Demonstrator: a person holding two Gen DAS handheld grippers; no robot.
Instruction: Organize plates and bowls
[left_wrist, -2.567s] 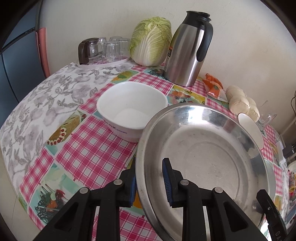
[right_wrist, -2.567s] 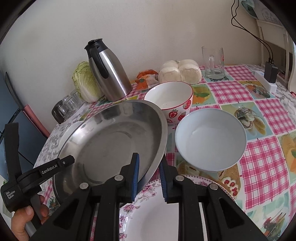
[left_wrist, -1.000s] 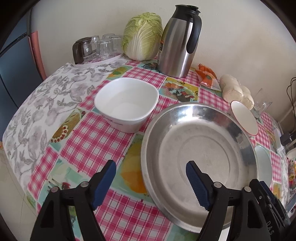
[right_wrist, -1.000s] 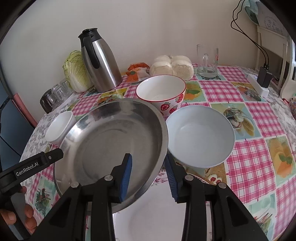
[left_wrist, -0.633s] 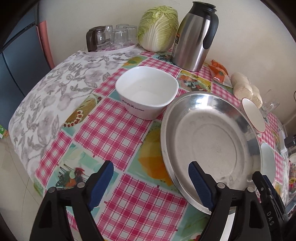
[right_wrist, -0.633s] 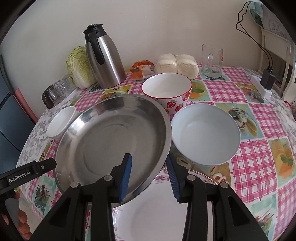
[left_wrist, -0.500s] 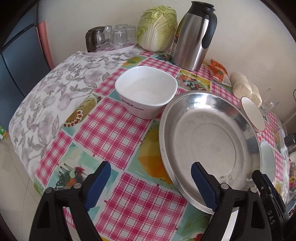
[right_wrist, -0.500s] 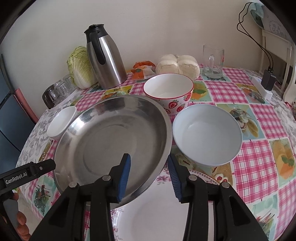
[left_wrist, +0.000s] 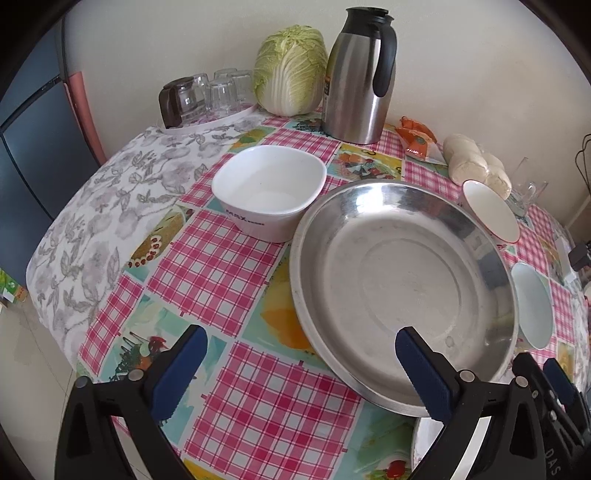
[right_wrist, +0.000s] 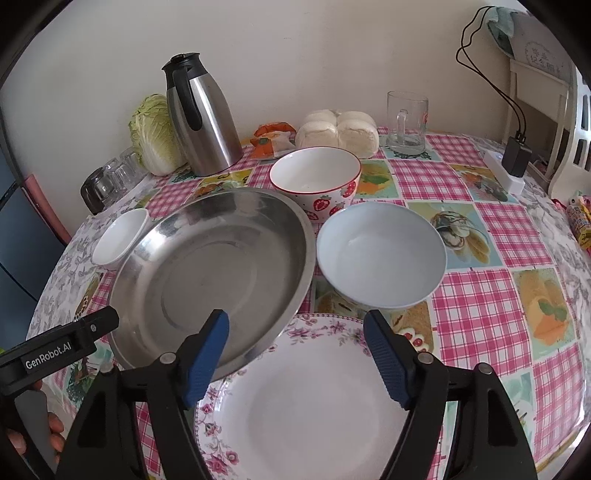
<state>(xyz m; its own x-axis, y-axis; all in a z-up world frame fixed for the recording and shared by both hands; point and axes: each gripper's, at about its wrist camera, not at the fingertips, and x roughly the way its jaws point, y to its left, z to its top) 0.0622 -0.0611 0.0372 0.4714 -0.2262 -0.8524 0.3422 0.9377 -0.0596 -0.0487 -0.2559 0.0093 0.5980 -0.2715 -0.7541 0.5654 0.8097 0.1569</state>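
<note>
A large steel plate (left_wrist: 399, 273) (right_wrist: 210, 273) lies on the checked tablecloth, its near edge resting on the rim of a floral plate (right_wrist: 306, 398). My left gripper (left_wrist: 299, 354) is wide and still opening. Its right finger hangs over the steel plate's near rim without touching it. My right gripper (right_wrist: 297, 336) is opening above the floral plate, with the steel rim between its fingers and no pad pressing. A white square bowl (left_wrist: 269, 188) sits left of the steel plate. A strawberry bowl (right_wrist: 314, 181) and a pale blue bowl (right_wrist: 380, 254) sit to its right.
At the back stand a steel thermos jug (right_wrist: 199, 118), a cabbage (left_wrist: 291, 70), a tray of glasses (left_wrist: 207, 99), buns (right_wrist: 338, 131), an orange packet (right_wrist: 273, 140) and a glass mug (right_wrist: 406, 122). A charger (right_wrist: 515, 158) sits at the right edge. A hand (right_wrist: 51, 428) holds the left gripper.
Both grippers have let go of the steel plate's rim and opened wide. The plate has come down flat, one edge on the floral plate. The left gripper has drawn back a little.
</note>
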